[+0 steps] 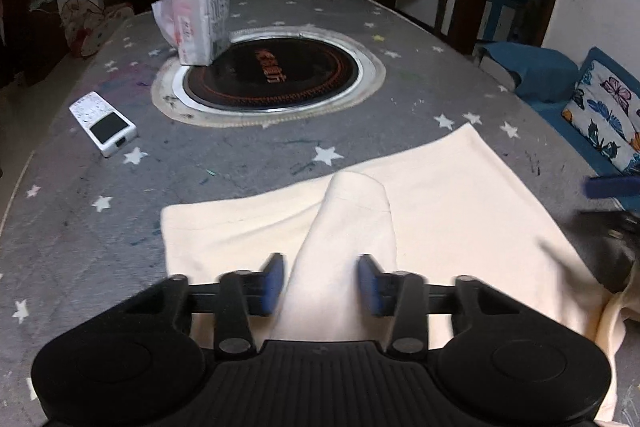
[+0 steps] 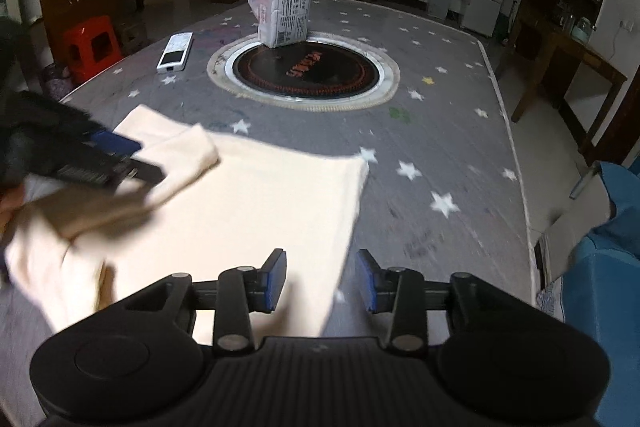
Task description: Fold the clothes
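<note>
A cream garment (image 1: 440,199) lies flat on the grey star-patterned table (image 1: 100,227). One sleeve (image 1: 348,227) is folded over the body and runs between the pads of my left gripper (image 1: 322,285), whose jaws stand apart around it without pinching. The garment also shows in the right wrist view (image 2: 260,203), with the sleeve (image 2: 188,151) under the left gripper (image 2: 112,155) at the left. My right gripper (image 2: 322,281) is open and empty above the garment's right edge.
A round black cooktop (image 1: 272,73) is set in the table's middle. A white tissue pack (image 1: 202,21) stands at its rim and a white remote (image 1: 103,123) lies to the left. A blue sofa with a patterned cushion (image 1: 604,115) stands on the right.
</note>
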Motion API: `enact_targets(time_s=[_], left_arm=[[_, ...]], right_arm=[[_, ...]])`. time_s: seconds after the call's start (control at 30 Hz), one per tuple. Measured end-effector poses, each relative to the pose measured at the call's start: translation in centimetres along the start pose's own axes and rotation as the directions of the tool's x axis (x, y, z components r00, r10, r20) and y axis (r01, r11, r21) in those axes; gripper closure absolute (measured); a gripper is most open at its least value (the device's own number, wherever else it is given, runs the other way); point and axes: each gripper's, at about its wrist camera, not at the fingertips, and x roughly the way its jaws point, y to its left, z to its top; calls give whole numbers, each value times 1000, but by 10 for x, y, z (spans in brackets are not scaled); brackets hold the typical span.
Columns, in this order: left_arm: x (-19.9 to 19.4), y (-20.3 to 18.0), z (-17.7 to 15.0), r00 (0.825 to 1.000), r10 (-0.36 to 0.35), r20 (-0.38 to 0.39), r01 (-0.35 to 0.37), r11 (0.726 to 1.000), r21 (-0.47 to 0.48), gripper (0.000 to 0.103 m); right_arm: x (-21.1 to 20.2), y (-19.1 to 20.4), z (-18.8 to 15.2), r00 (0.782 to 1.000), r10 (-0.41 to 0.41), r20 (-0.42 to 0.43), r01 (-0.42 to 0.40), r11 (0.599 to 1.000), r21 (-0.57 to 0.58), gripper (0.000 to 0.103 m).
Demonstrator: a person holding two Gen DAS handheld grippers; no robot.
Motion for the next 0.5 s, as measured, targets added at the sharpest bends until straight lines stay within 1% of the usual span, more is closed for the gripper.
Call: enact_targets(time_s=[0.03,0.07,0.1,0.2,0.3,0.4,0.5], left_arm=[[0,0,-1,1000,0,4,0,1000,4,83],[-1,0,-1,1000,-3,11,3,1000,5,93],[-4,1,-2,1000,-8,17,8,1000,-3,95],[-19,11,-5,999,-8,54,11,998,-56,97],[-47,27,-11,993,25,117,-11,992,-122,97],[-81,45,-21,982,67,178,-32,981,-190,97],[-118,61,-36,965,123,234,-62,966,-249,97]], right_arm=[[-5,-1,-5,1000,-7,-2,7,1000,0,61],[-11,-3,-10,1000,-12,-4,12,1000,1,58],[-18,-5,-17,1000,-16,-4,16,1000,2,57],[-35,-9,-34,1000,-19,4,19,1000,14,56],[-50,-13,-50,1000,-18,9,17,1000,26,49],[-58,-14,-66,1000,-26,3,26,1000,13,49],[-60,-14,-76,1000,-29,-9,29,1000,0,47]])
